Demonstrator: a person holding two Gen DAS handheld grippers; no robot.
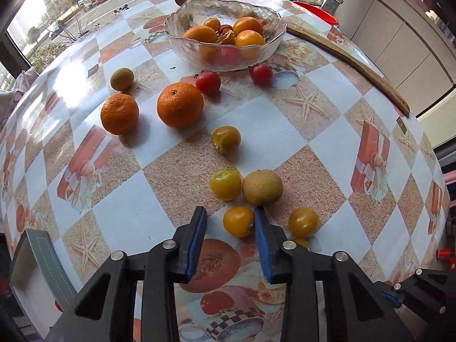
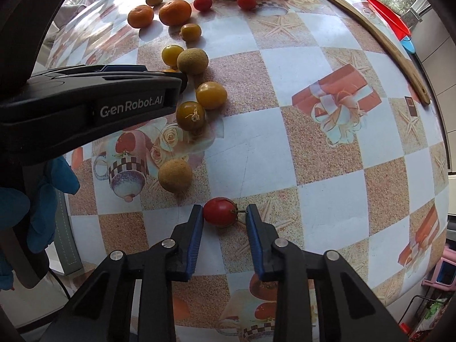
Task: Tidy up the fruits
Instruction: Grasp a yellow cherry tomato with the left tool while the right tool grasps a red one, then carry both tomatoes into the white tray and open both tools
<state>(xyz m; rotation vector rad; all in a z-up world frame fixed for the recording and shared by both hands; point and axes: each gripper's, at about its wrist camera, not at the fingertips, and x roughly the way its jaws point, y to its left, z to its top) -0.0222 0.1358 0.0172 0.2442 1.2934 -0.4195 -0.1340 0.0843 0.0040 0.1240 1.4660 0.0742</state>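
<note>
Glass bowl (image 1: 225, 40) at bench (image 1: 327, 131) far end, cut off by frame top in right wrist view; contents overlap, about four oranges countable. Loose on bench: two oranges (image 1: 179, 104), two red tomatoes by bowl. Left gripper (image 1: 229, 213) fingers spread, yellow tomato (image 1: 238, 221) between them, right finger touching. Right gripper (image 2: 223, 211) fingers parted around red tomato (image 2: 220, 211); grip unclear. Fifth yellow fruit half hidden behind left finger.
</note>
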